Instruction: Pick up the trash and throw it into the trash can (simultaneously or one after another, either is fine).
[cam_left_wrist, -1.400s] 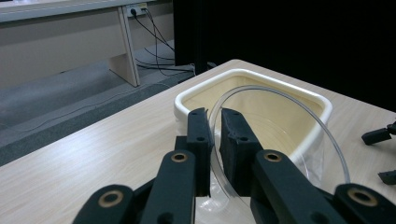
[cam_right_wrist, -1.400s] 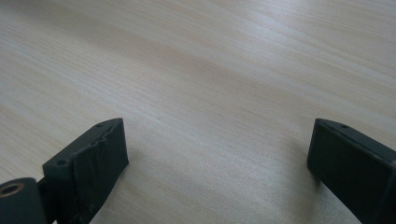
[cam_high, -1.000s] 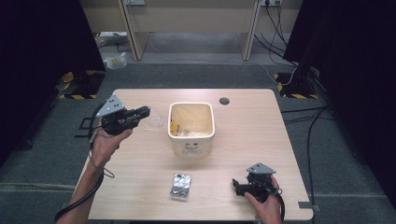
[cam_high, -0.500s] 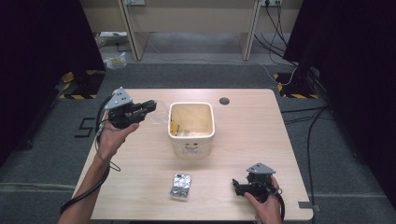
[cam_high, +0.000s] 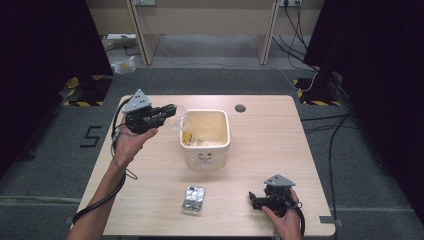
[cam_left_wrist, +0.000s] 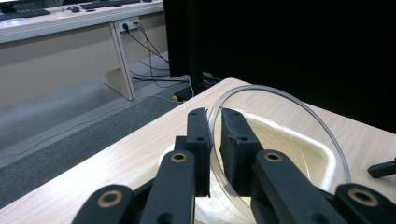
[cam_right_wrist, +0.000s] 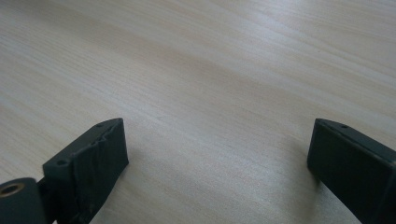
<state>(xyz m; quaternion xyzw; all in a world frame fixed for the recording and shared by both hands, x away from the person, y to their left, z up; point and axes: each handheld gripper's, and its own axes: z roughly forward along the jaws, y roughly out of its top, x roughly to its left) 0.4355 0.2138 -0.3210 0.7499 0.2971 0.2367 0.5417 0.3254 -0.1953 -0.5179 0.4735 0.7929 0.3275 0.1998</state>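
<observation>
Clear plastic, thin and round-rimmed, is what the left gripper (cam_high: 167, 111) holds: a transparent lid (cam_left_wrist: 280, 126) nipped at its edge between the two black jaws, which stand nearly together on it. In the high view that lid (cam_high: 177, 120) is a faint glint at the left rim of the cream tub (cam_high: 205, 139), raised above the worktop (cam_high: 280, 130); its round outline reads properly in the left gripper view, where it arcs over the tub's open mouth (cam_left_wrist: 299, 149). That view also catches a dark tip of the other gripper at its right edge. From above, the tub stands at the middle of the worktop with pale and yellowish contents that are too small to name. The right gripper (cam_high: 257, 200) rests low near the front right corner, well apart from the tub; the right gripper view shows its jaws spread wide over bare wood grain with nothing between them. A small foil-wrapped packet (cam_high: 193, 198) lies near the front edge, between the two hands, and a dark round hole (cam_high: 240, 107) sits behind the tub. Nothing lies between the lid and the tub's rim
</observation>
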